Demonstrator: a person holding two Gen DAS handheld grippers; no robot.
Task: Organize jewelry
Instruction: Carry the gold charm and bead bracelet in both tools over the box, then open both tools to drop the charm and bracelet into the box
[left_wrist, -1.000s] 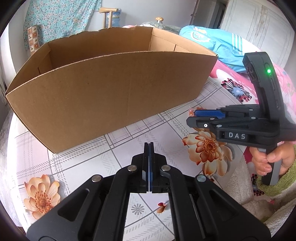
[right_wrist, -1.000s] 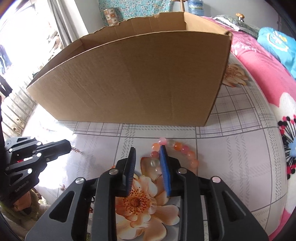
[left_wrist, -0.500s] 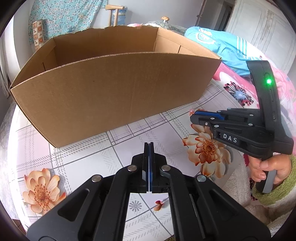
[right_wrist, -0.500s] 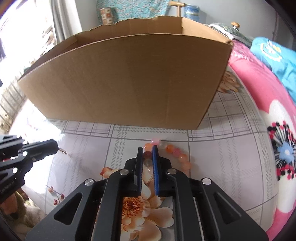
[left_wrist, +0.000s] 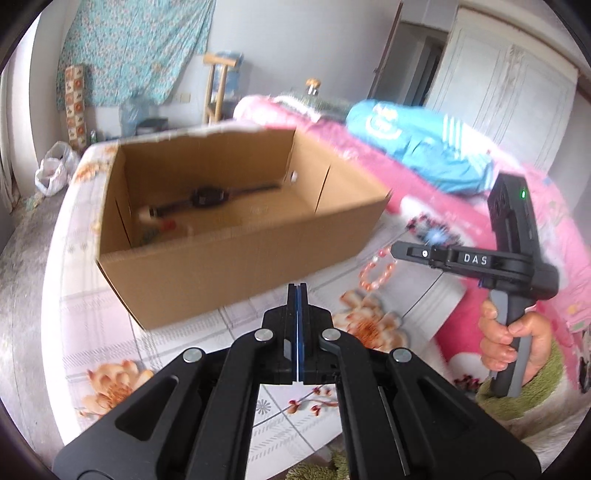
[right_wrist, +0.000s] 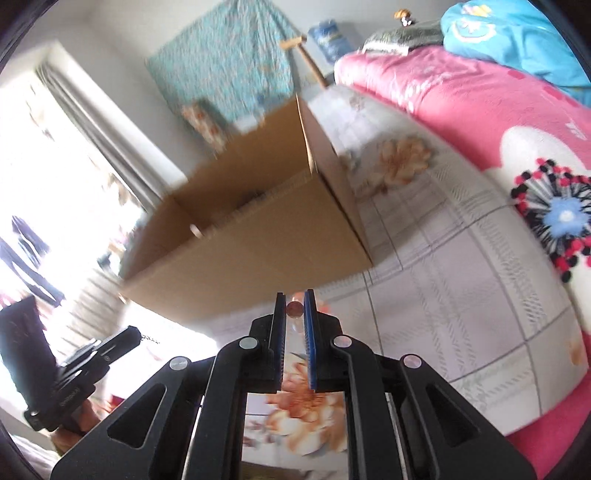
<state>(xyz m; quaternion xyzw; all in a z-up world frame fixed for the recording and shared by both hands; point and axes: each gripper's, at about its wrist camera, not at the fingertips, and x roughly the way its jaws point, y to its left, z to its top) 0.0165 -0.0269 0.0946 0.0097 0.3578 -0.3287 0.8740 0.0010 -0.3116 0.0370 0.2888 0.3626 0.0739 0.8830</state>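
One pink-orange bead bracelet (left_wrist: 376, 271) dangles pinched in the right gripper (right_wrist: 294, 308); left gripper (left_wrist: 297, 295) pressed together.

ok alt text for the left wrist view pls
The right gripper lifts a pink bead bracelet above a flowered tablecloth, beside an open cardboard box that already holds a few blurred items. The left gripper is shut in the foreground.
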